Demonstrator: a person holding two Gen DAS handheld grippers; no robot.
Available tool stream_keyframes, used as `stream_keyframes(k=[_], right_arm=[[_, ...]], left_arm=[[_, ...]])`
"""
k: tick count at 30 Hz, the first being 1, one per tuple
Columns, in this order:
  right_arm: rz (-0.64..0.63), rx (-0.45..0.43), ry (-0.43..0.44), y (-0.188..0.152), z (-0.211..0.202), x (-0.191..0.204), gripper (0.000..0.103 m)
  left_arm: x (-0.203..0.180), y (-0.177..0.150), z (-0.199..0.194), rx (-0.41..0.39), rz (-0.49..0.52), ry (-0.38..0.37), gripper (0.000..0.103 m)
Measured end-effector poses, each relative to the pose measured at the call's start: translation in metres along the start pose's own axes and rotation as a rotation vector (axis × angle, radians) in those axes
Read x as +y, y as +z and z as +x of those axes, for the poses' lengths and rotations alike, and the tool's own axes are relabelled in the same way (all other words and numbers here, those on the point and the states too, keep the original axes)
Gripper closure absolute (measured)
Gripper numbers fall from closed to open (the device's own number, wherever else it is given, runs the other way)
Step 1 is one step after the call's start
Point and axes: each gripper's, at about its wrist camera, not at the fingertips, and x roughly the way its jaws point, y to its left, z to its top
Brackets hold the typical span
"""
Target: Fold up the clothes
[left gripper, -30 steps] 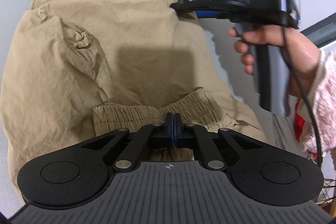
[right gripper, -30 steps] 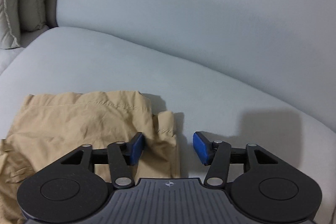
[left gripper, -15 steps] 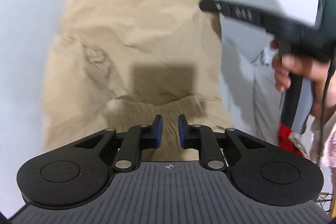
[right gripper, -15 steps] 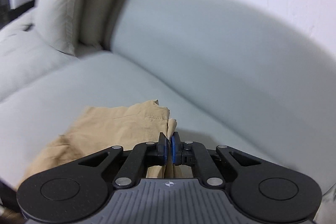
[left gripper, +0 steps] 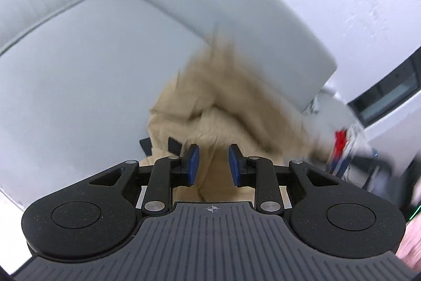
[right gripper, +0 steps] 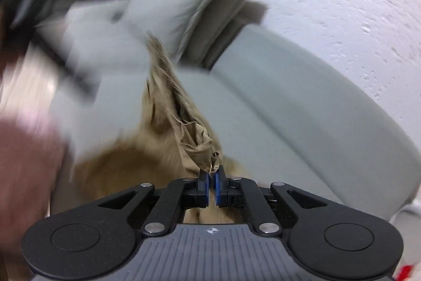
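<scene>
While the left gripper spreads its jaws, nothing pinched, the right gripper clamps a corner of the tan trousers, which hang bunched over the grey sofa. Cushions lean behind; a blurred hand blocks the left.

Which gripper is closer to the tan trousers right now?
Right. The right gripper has its jaws shut on an edge of the trousers, lifting them off the sofa. The left gripper is opening; its pads do not press the cloth.
</scene>
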Motion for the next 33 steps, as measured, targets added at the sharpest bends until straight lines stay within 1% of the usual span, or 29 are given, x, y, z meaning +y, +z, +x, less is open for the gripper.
stream_keyframes(k=[1, 2, 3, 5, 8, 10, 11, 12, 13, 14, 15, 17, 18, 20, 21, 22, 23, 24, 25, 26, 27, 29, 30, 31, 32, 33], right_arm=[[-0.043, 0.068, -0.011, -0.021, 0.008, 0.011, 0.099], [-0.041, 0.076, -0.012, -0.023, 0.01, 0.011, 0.099], [-0.021, 0.104, -0.018, -0.032, 0.017, 0.011, 0.099], [0.016, 0.135, -0.03, -0.039, 0.03, 0.01, 0.099], [0.038, 0.171, -0.041, -0.038, 0.052, 0.014, 0.099], [0.033, 0.199, -0.037, -0.037, 0.057, 0.018, 0.094], [0.038, 0.234, -0.036, -0.036, 0.059, 0.021, 0.092], [0.044, 0.249, -0.041, -0.039, 0.053, 0.024, 0.085], [0.051, 0.265, -0.045, -0.042, 0.047, 0.026, 0.08], [0.096, 0.29, -0.043, -0.045, 0.04, 0.023, 0.072], [0.148, 0.286, -0.047, -0.047, 0.032, 0.018, 0.07], [0.231, 0.267, -0.063, -0.047, 0.02, 0.009, 0.065], [0.306, 0.241, -0.083, -0.047, 0.009, -0.002, 0.065], [0.421, 0.191, -0.124, -0.042, 0.001, -0.025, 0.064], [0.477, 0.155, -0.147, -0.034, 0.0, -0.032, 0.065], [0.522, 0.116, -0.14, -0.029, 0.0, -0.036, 0.066], [0.569, 0.077, -0.13, -0.024, 0.0, -0.041, 0.073], [0.645, 0.04, -0.073, -0.014, 0.013, -0.044, 0.086], [0.673, 0.035, -0.045, -0.015, 0.017, -0.04, 0.09], [0.69, 0.034, -0.025, -0.014, 0.024, -0.039, 0.09], [0.707, 0.045, 0.003, -0.013, 0.038, -0.033, 0.091], [0.69, 0.138, -0.007, -0.023, 0.077, -0.018, 0.091], [0.673, 0.177, -0.039, -0.032, 0.084, -0.012, 0.094], [0.659, 0.196, -0.063, -0.039, 0.085, -0.009, 0.094], [0.646, 0.218, -0.11, -0.057, 0.087, -0.004, 0.097], [0.675, 0.21, -0.111, -0.066, 0.085, -0.005, 0.102]], left_arm=[[-0.006, 0.001, -0.004, -0.021, 0.018, 0.003, 0.074], [-0.01, 0.007, -0.002, -0.031, 0.028, 0.007, 0.074], [-0.02, 0.012, 0.002, -0.028, 0.055, 0.016, 0.074], [-0.043, 0.016, 0.023, 0.0, 0.14, 0.037, 0.074], [-0.074, 0.008, 0.079, 0.083, 0.274, 0.073, 0.075], [-0.082, -0.008, 0.112, 0.142, 0.347, 0.111, 0.076], [-0.086, -0.016, 0.128, 0.172, 0.383, 0.131, 0.079], [-0.085, -0.025, 0.143, 0.208, 0.401, 0.17, 0.081], [-0.081, -0.034, 0.152, 0.243, 0.406, 0.198, 0.084], [-0.078, -0.042, 0.159, 0.276, 0.41, 0.218, 0.085], [-0.074, -0.05, 0.162, 0.283, 0.432, 0.222, 0.084], [-0.07, -0.058, 0.159, 0.259, 0.465, 0.207, 0.084], [-0.068, -0.06, 0.157, 0.246, 0.479, 0.198, 0.084], [-0.064, -0.061, 0.154, 0.232, 0.466, 0.174, 0.083], [-0.059, -0.061, 0.153, 0.227, 0.454, 0.161, 0.083], [-0.054, -0.061, 0.152, 0.22, 0.437, 0.146, 0.083], [-0.052, -0.061, 0.152, 0.215, 0.428, 0.139, 0.083], [-0.051, -0.059, 0.15, 0.208, 0.417, 0.135, 0.083], [-0.054, -0.057, 0.148, 0.199, 0.409, 0.13, 0.083], [-0.057, -0.055, 0.146, 0.191, 0.403, 0.126, 0.083], [-0.058, -0.053, 0.144, 0.184, 0.394, 0.119, 0.083], [-0.054, -0.05, 0.145, 0.192, 0.388, 0.128, 0.084], [-0.052, -0.049, 0.147, 0.199, 0.387, 0.135, 0.087], [-0.046, -0.047, 0.151, 0.219, 0.366, 0.135, 0.088], [-0.041, -0.046, 0.153, 0.23, 0.34, 0.125, 0.088], [-0.037, -0.046, 0.155, 0.233, 0.315, 0.112, 0.088]])
